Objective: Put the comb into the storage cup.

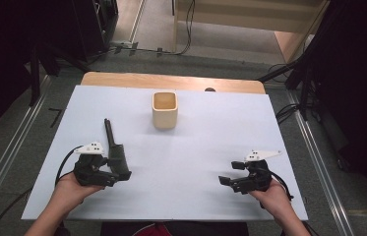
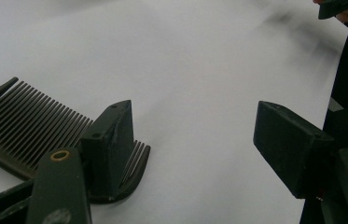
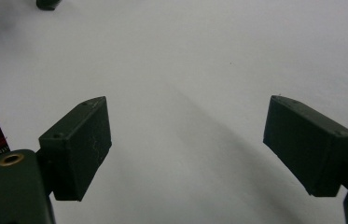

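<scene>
A dark comb lies on the white sheet at the left, its thin handle pointing away from me. In the left gripper view the comb lies flat, and one jaw covers the end of its teeth. My left gripper rests right beside the comb's toothed end, open, with only bare sheet between its jaws. At the right, near the front edge, my right gripper is open and holds nothing. A square beige cup stands upright at the middle back.
The white sheet covers a wooden table whose far edge shows beyond it. Metal rails run along both sides on the floor. The other hand appears at the top right of the left gripper view.
</scene>
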A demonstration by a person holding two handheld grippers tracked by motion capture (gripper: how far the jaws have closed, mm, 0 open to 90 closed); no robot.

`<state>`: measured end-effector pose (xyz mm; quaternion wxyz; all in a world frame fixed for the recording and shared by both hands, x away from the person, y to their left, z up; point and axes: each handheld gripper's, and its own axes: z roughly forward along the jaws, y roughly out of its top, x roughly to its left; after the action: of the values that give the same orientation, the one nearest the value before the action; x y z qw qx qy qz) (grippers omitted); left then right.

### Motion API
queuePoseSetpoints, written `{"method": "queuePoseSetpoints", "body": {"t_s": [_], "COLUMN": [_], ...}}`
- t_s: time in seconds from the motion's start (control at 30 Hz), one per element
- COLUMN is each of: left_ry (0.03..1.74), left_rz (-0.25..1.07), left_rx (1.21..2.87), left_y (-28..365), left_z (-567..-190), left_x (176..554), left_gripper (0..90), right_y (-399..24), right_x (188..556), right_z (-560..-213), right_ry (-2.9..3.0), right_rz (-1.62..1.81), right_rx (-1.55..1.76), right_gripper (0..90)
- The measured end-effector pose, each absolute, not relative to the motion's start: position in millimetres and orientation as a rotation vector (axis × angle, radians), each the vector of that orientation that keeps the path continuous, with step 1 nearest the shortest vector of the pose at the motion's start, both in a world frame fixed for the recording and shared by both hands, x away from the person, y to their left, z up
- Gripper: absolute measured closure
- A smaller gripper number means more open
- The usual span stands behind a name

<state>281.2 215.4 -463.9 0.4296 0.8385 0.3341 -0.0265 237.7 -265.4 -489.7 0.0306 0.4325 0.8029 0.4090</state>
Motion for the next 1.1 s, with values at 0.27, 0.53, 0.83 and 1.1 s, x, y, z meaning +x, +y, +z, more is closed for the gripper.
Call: {"method": "queuePoseSetpoints", "body": {"t_s": [0.27, 0.53, 0.83, 1.1], "left_ry": [0.838, 0.842, 0.849, 0.862], "left_rz": [-0.071, -0.074, -0.070, -0.056], "left_rx": [2.095, 2.095, 2.100, 2.083], "left_y": [215.2, 215.4, 215.6, 218.2], "left_z": [-463.9, -463.8, -463.3, -455.1], "left_x": [281.3, 281.6, 283.2, 290.6], "left_gripper": [29.7, 29.7, 30.6, 28.7], "right_y": [-265.8, -265.8, -265.8, -265.8], "right_x": [238.0, 238.0, 238.0, 237.5], "right_z": [-489.8, -489.8, -489.7, -488.7], "right_ry": [2.476, 2.477, 2.479, 2.478], "right_rz": [1.263, 1.261, 1.260, 1.263], "right_rx": [1.335, 1.337, 1.336, 1.333], "right_gripper": [13.5, 13.5, 13.5, 13.6]}}
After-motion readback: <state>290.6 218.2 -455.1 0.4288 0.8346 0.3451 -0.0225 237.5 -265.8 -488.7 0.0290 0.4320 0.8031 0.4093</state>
